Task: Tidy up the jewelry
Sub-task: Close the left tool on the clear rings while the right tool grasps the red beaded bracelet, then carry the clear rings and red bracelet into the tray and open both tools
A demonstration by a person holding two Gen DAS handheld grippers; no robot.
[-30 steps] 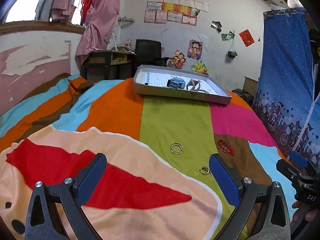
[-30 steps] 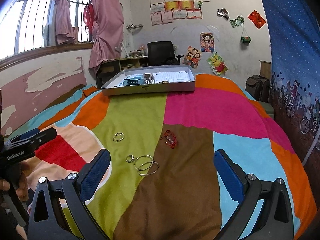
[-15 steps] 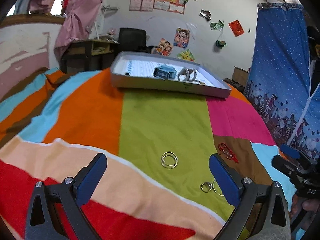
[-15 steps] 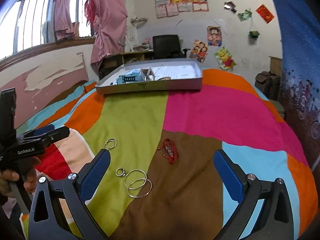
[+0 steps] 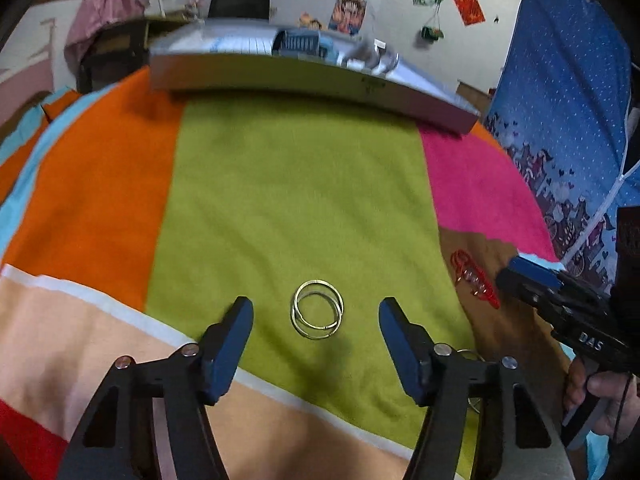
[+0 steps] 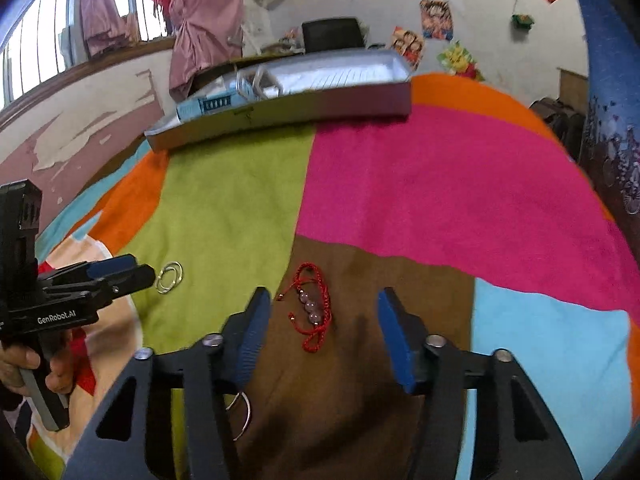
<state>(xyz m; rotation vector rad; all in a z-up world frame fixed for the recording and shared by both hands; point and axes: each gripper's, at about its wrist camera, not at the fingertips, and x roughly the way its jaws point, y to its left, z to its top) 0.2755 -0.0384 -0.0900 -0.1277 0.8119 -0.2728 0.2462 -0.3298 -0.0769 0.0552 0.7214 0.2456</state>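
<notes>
Two linked silver rings (image 5: pixel 317 314) lie on the green stripe of the blanket, between the fingers of my open left gripper (image 5: pixel 316 322). A red cord bracelet with beads (image 6: pixel 310 307) lies on the brown patch, between the fingers of my open right gripper (image 6: pixel 324 314). The bracelet also shows in the left wrist view (image 5: pixel 474 279), and the rings show in the right wrist view (image 6: pixel 169 277). More silver rings (image 6: pixel 242 414) are partly hidden under my right gripper's left finger. A grey tray (image 6: pixel 304 106) holding a blue box sits at the far end.
The striped blanket (image 5: pixel 280 184) covers the whole bed. The tray's front wall (image 5: pixel 312 80) faces me. A blue curtain (image 5: pixel 568 92) hangs on the right. A desk and a black chair (image 6: pixel 332 34) stand behind the bed.
Both grippers have moved forward and down toward the blanket. The left now straddles the linked rings, the right straddles the red bracelet. Both jaws have narrowed but stay open.
</notes>
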